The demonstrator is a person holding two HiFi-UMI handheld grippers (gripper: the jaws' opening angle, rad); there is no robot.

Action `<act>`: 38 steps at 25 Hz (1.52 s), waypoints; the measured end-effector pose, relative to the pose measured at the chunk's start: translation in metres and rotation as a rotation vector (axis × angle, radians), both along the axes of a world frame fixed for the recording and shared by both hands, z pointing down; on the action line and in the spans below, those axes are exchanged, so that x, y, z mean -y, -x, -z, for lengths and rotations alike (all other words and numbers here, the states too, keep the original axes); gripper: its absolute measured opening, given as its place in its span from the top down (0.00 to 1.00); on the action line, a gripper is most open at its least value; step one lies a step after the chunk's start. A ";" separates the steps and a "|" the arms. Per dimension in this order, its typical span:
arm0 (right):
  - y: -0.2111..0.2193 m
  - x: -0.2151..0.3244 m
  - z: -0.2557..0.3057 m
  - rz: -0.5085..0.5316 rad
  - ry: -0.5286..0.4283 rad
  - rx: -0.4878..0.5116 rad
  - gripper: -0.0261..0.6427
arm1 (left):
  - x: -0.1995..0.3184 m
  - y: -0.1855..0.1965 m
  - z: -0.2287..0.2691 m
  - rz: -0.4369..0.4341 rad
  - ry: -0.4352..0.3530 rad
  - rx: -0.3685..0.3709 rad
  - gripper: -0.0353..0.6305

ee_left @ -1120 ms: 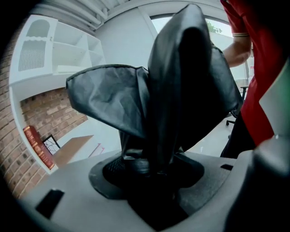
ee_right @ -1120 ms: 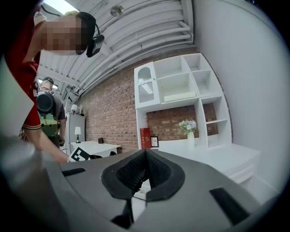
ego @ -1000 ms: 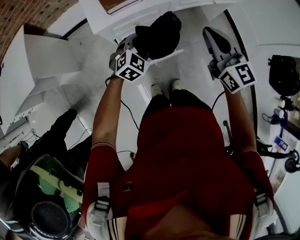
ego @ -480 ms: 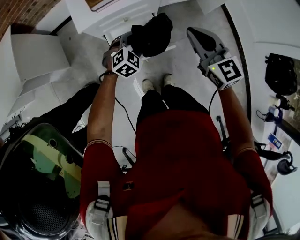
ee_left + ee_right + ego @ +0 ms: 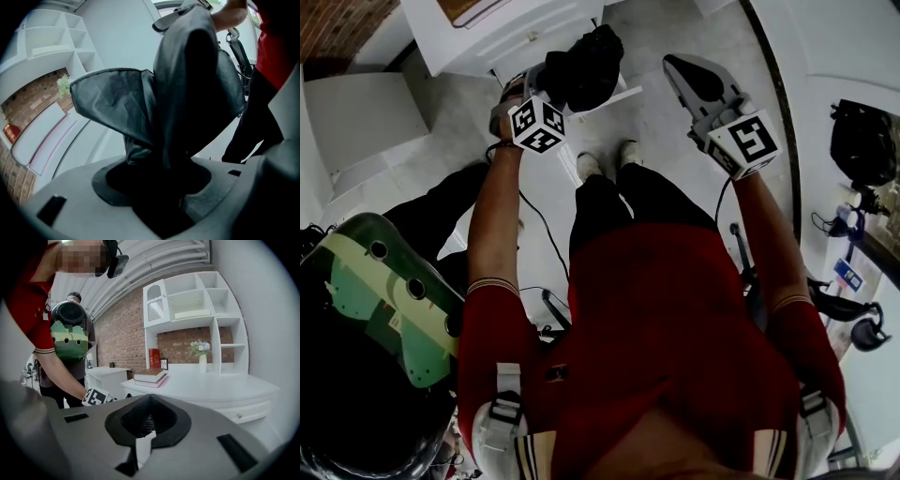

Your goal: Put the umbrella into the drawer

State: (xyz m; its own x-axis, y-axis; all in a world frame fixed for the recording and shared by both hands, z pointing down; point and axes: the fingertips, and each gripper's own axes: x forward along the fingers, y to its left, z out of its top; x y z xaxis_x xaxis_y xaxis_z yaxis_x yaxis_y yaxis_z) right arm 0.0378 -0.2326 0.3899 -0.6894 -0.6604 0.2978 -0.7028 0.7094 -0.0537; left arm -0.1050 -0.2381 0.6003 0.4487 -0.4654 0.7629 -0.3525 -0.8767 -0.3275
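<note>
Plainly, the umbrella (image 5: 581, 67) is not yet in the drawer. It is hanging as a folded black bundle near the top centre of the head view, and the left gripper (image 5: 546, 96) is clamping it. In the left gripper view the jaws are pressing together on the umbrella's dark cloth, which is bulging upward and flopping out toward the left of the frame. The right gripper (image 5: 677, 67), just right of the bundle, is carrying nothing. Its own view is showing the jaws drawn close, with only a thin slit between them and nothing in it.

The drawer (image 5: 255, 409) is sitting at the lower right of the right gripper view, under the top of a white desk (image 5: 220, 383). Its front, with a small knob (image 5: 240, 416), is looking closed. So the carrying is under way, while the opening, the lowering in and the letting go all appear to be left. The free right gripper is looking like the likely one for the knob.

Two books (image 5: 150, 377) are lying on the desk top and a vase of flowers (image 5: 201, 357) is standing further back; neither is blocking the drawer. A second person (image 5: 366, 309) in green and black headgear is standing at the lower left of the head view, and a cable (image 5: 546, 234) is trailing down the middle left. Either could be hampering a step toward the desk, and the loose cloth may be prone to snagging on the drawer's edge.
</note>
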 end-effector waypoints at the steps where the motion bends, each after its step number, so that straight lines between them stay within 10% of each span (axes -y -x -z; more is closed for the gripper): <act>1: -0.003 0.002 -0.005 -0.001 0.005 -0.002 0.96 | 0.002 0.001 -0.006 0.000 -0.001 0.006 0.58; 38: -0.011 0.034 -0.185 0.042 -0.001 0.030 0.96 | 0.050 0.027 -0.215 -0.065 0.006 0.193 0.58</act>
